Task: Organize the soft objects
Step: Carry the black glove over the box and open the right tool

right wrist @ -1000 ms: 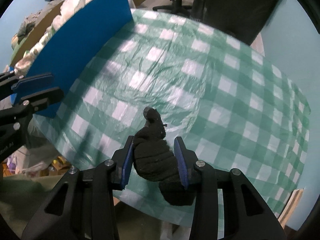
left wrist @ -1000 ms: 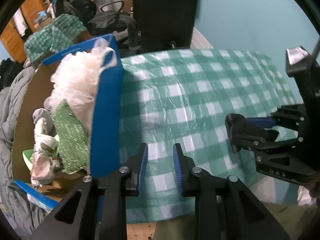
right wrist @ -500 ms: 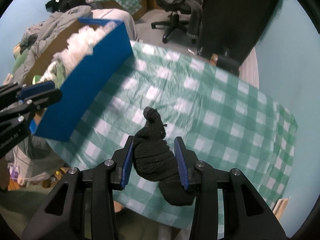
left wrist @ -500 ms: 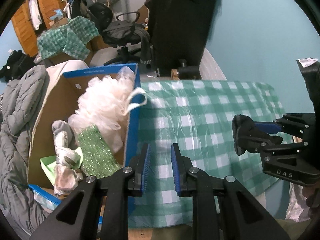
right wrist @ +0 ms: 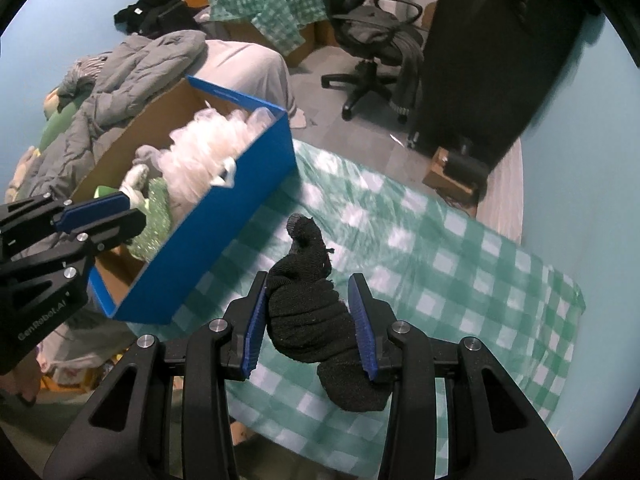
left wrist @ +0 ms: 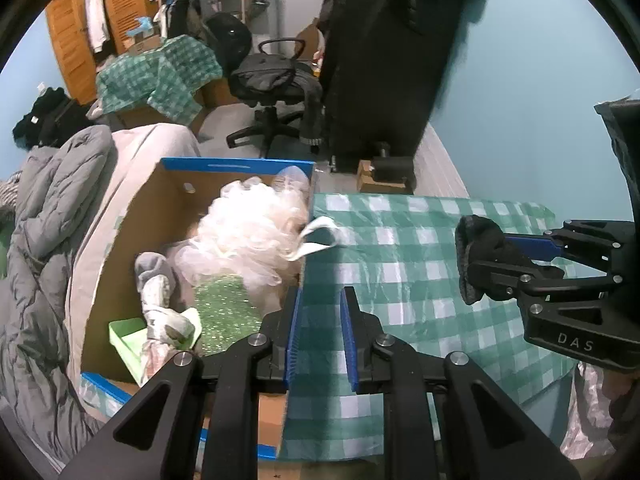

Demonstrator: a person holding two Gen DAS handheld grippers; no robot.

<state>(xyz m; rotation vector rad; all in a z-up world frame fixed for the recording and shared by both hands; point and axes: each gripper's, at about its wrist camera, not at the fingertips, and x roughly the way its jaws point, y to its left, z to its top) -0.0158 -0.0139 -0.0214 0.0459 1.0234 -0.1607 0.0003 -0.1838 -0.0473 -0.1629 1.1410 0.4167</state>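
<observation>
A black sock (right wrist: pixel 308 312) is bunched between the blue pads of my right gripper (right wrist: pixel 308 292), which is shut on it above the green checked table (right wrist: pixel 440 264). In the left wrist view the same sock (left wrist: pixel 470 240) shows at the right, in the right gripper (left wrist: pixel 488 258). My left gripper (left wrist: pixel 320 300) hangs over the box's right wall, jaws drawn close with only a narrow gap and nothing in them. The blue cardboard box (right wrist: pixel 224 232) stands at the table's left and holds a white mesh puff (left wrist: pixel 248 232), a glittery green sponge (left wrist: pixel 224 304) and other soft things.
A grey padded jacket (left wrist: pixel 40 240) lies left of the box. Beyond the table are an office chair (left wrist: pixel 272 76), a tall black hanging coat (left wrist: pixel 384 60) and a small brown carton (left wrist: pixel 380 180) on the floor. A blue wall runs along the right.
Both grippers have risen away from the table, so the box's inside and the room now show. The sock stays gripped in the right gripper. The left jaws look slightly narrower.
</observation>
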